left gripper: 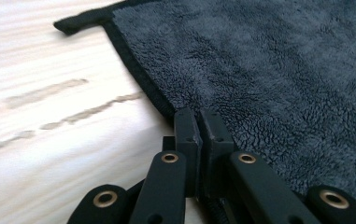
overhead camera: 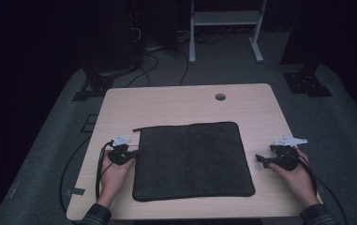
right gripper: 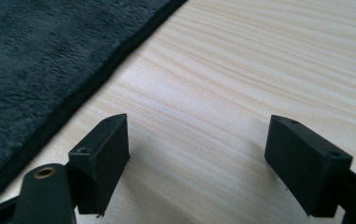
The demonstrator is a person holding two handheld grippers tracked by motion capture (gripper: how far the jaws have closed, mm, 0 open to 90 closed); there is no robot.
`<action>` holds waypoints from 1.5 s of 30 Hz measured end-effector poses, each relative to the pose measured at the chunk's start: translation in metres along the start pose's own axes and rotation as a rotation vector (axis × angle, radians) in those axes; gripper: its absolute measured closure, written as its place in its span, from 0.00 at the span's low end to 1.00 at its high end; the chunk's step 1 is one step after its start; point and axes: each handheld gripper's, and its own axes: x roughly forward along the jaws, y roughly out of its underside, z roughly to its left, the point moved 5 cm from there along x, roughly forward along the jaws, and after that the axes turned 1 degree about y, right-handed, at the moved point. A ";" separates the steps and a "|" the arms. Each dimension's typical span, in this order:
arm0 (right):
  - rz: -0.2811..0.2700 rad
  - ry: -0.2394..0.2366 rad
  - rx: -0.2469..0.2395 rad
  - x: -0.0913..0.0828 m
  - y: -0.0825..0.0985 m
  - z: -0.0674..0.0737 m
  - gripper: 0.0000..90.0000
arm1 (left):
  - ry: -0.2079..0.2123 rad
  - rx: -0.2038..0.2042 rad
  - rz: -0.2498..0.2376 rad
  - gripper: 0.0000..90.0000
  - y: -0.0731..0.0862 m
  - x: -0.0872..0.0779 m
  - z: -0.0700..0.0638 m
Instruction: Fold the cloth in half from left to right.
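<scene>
From the high view we see a light wooden surface (overhead camera: 185,101) with a small round hole (overhead camera: 220,97) near its far edge. A dark towel (overhead camera: 192,159) lies flat in the middle of it, nearer to the person's side, with a short loop at its far left corner. The left tool (overhead camera: 131,153) is at the left edge of the towel, held by the left hand (overhead camera: 115,176), and the right tool (overhead camera: 262,160) rests on the bare wood a little to the right of the towel, held by the right hand (overhead camera: 295,176). The room around is very dark. We can make out a grey floor (overhead camera: 345,140), black cables (overhead camera: 143,70) behind the surface, and the legs of a white frame (overhead camera: 225,28) farther back.

In the left gripper view, the left tool (left gripper: 199,126) has its two jaws pressed together on the hem of the towel (left gripper: 278,79), about halfway along that edge. The loop (left gripper: 80,21) lies flat on the pale wood (left gripper: 49,116), which has some faint darker marks.

In the right gripper view, the right tool (right gripper: 196,149) stands wide, with nothing between its jaws except the wood grain (right gripper: 259,70). The edge of the towel (right gripper: 35,70) runs at the left of it, near the left jaw but apart from it.
</scene>
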 end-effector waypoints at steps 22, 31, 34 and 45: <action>0.016 0.008 0.008 0.001 0.000 0.000 0.14 | -0.047 -0.107 -0.058 0.96 -0.002 -0.029 0.044; 0.017 0.008 0.009 0.001 0.000 0.000 0.14 | 0.089 -0.096 -0.123 0.96 -0.017 -0.032 0.026; 0.017 0.008 0.009 0.001 0.000 0.000 0.14 | 0.132 -0.071 -0.136 0.96 -0.023 -0.028 0.016; 0.017 0.008 0.009 0.001 0.000 0.000 0.14 | 0.215 -0.021 -0.143 0.96 -0.039 -0.014 -0.010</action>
